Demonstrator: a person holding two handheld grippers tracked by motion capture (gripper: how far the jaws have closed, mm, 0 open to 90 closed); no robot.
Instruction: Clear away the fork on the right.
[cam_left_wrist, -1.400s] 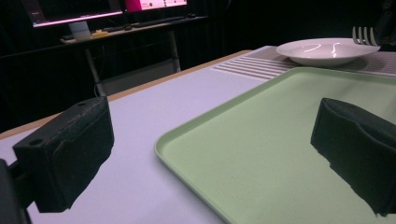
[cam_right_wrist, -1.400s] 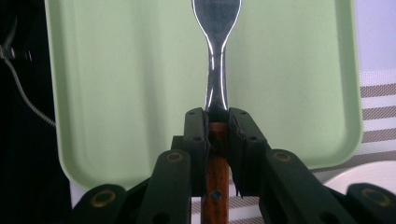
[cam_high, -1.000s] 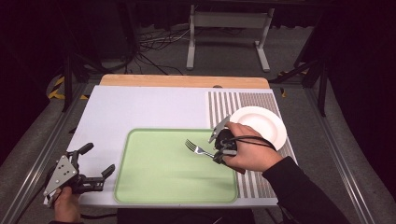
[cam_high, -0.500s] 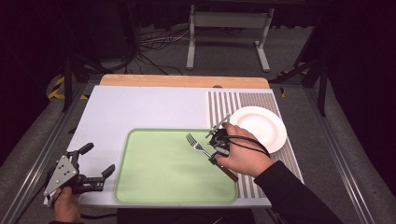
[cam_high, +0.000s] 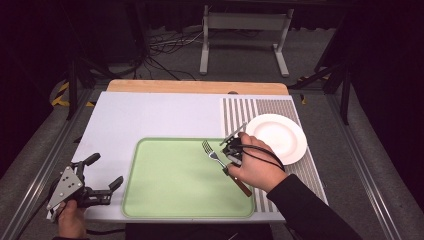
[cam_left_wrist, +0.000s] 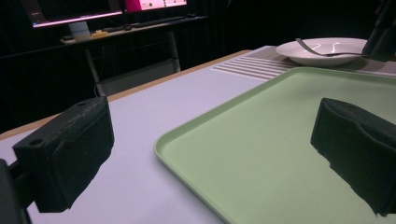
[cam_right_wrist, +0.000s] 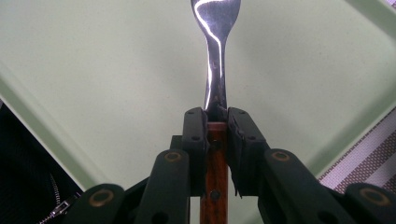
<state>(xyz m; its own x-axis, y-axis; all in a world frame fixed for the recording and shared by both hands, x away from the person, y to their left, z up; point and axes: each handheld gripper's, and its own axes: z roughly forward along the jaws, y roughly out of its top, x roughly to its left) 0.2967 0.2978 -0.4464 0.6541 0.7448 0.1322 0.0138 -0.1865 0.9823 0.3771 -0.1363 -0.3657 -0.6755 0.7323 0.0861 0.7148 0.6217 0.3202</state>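
High view first, and we start with the biggest thing, the pale table top with its wooden far edge; on its right side runs a striped mat, and on that mat, well apart from our left hand, sits a white plate. Nearer to us lies the green tray, flat and bare across most of its surface, so we see nothing standing between the tongs and the tray floor. Now down to the hands: the left gripper rests at the table's near left corner just beside the tray's edge, its jaws spread wide with nothing between them, and in the left gripper view we look past those two black pads over the tray rim toward the plate. The right gripper hangs over the tray's right part, jaws nearly together and clamped on the fork. In the right gripper view we get that fork close: a shiny steel neck widening toward the head, a reddish-brown wooden handle with a rivet, pinched right where steel meets wood, its tines pointing out over the green.
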